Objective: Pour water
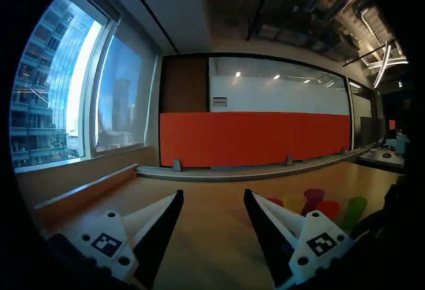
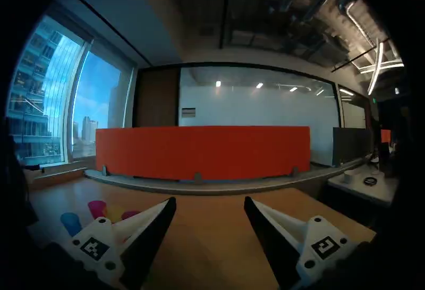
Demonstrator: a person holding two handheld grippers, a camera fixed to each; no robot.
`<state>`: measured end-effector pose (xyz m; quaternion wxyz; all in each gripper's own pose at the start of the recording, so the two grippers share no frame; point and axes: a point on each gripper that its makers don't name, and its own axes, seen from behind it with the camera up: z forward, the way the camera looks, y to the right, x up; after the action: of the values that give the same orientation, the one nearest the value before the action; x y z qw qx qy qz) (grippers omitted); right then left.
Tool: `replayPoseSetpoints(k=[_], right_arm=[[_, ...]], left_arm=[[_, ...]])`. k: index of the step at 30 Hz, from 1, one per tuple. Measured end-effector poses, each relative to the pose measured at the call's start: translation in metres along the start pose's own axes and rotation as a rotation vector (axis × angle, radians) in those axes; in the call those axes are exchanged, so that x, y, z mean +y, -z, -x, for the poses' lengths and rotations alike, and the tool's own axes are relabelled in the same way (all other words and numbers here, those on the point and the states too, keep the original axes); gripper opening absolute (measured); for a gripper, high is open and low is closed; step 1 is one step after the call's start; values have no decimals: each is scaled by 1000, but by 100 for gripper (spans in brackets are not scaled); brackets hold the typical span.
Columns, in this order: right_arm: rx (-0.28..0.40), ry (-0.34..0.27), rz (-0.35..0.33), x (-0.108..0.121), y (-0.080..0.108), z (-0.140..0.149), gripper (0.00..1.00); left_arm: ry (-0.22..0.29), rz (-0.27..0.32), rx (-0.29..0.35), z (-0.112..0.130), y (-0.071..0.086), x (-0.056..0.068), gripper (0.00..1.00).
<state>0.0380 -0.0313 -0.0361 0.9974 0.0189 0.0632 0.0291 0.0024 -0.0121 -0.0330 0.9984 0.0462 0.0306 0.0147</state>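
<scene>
Right now both finger pairs spread wide, nothing held: left gripper [image 1: 213, 192], right gripper [image 2: 210, 198]. Cluster of small coloured plastic cups [image 1: 313, 198] on wooden tabletop [image 1: 212, 242], between your grippers, near both. Probably light, stiff, slick, tippy. Pinch one mid-wall, gently.

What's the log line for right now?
left gripper: open, empty | right gripper: open, empty | colored cups: on table, untouched | pouring: not started
</scene>
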Motion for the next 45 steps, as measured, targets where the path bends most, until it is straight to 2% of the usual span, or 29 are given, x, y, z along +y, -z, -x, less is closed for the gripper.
replayPoseSetpoints(k=[9,21,32,39,45], right_arm=[[-29,30,11,-3,0,0,99],[-52,27,15,-8,-5,1,99],[-65,35,15,-10,-7,3,99],[-82,33,14,-11,-7,8,99],[-91,35,17,-11,-7,10,99]], left_arm=[[-7,-26,3,14,-2,-4,84],[-25,-58,2,34,-1,-7,84],[-30,-61,-9,46,-2,-1,84],[-56,-66,-5,45,-3,3,84],[-56,-70,-1,44,-5,5,84]])
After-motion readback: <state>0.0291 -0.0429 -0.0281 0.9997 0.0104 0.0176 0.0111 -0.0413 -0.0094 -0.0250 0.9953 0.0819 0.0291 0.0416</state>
